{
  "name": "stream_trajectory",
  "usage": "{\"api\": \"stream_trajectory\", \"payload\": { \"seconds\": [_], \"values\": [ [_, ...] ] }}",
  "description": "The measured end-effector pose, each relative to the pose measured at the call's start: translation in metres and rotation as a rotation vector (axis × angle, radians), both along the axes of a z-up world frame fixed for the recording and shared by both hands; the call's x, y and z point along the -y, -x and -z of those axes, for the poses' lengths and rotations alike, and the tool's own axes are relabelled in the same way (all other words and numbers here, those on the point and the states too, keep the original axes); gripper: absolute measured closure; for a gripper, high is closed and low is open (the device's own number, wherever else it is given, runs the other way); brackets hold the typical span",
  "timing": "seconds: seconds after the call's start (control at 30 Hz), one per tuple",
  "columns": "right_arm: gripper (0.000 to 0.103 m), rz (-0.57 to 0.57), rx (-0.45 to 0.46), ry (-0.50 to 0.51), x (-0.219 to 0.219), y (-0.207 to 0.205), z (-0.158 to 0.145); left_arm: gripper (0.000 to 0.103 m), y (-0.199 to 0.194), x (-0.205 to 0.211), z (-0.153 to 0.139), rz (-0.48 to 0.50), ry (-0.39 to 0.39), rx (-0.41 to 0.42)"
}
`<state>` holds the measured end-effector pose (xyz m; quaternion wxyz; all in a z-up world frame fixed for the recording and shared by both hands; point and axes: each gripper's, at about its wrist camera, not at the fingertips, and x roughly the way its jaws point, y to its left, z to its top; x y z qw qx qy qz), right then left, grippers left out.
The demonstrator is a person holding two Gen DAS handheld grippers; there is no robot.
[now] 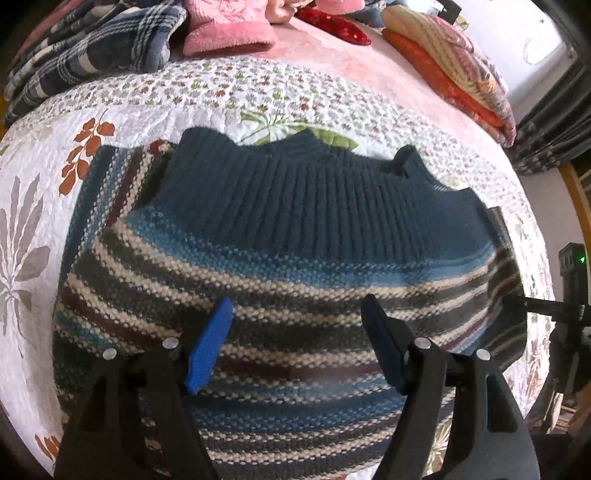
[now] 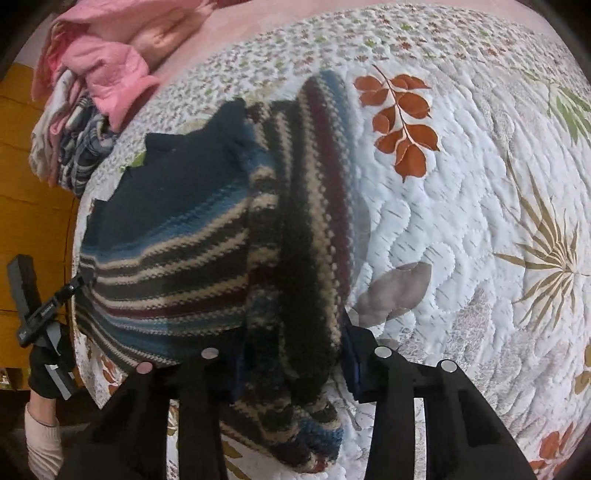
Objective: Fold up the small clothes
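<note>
My left gripper (image 1: 295, 339) hovered open over the striped sweater (image 1: 280, 266); my right gripper (image 2: 291, 365) seemingly clamped its sleeve (image 2: 295, 280).

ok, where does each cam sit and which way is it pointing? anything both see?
Left wrist: on the left gripper, above the striped sweater, facing across the bed toward the piled clothes; its open fingers show, and the other gripper at the right edge.
Right wrist: on the right gripper, low at the sweater's side, looking along the floral quilt; its fingers straddle a folded sleeve, and the person's other hand shows at far left.
Shared: sweater, quilt, pink clothes.
</note>
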<state>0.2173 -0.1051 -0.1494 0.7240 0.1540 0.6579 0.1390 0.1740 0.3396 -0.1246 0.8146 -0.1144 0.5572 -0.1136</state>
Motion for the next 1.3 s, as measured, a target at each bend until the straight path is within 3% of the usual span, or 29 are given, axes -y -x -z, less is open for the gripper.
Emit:
{"api": "stream_trajectory", "payload": {
  "seconds": [0.37, 0.67, 0.83, 1.07, 1.3],
  "values": [
    [0.063, 0.038, -0.037, 0.025, 0.005, 0.001, 0.010, 0.030, 0.004, 0.003, 0.018, 0.039, -0.053, -0.013],
    [0.063, 0.057, -0.039, 0.043, -0.002, -0.001, 0.016, 0.025, 0.003, 0.004, 0.022, 0.039, -0.038, -0.008],
    [0.067, 0.065, -0.025, 0.017, -0.009, -0.001, -0.005, 0.025, 0.004, -0.001, 0.015, 0.031, -0.001, -0.011],
    [0.069, -0.078, 0.092, -0.084, -0.071, 0.000, -0.069, 0.025, 0.004, -0.011, -0.004, 0.005, 0.086, 0.018],
    [0.069, -0.262, 0.142, -0.007, -0.149, 0.013, -0.083, 0.025, 0.002, -0.011, -0.019, -0.006, 0.224, 0.039]
  ]
}}
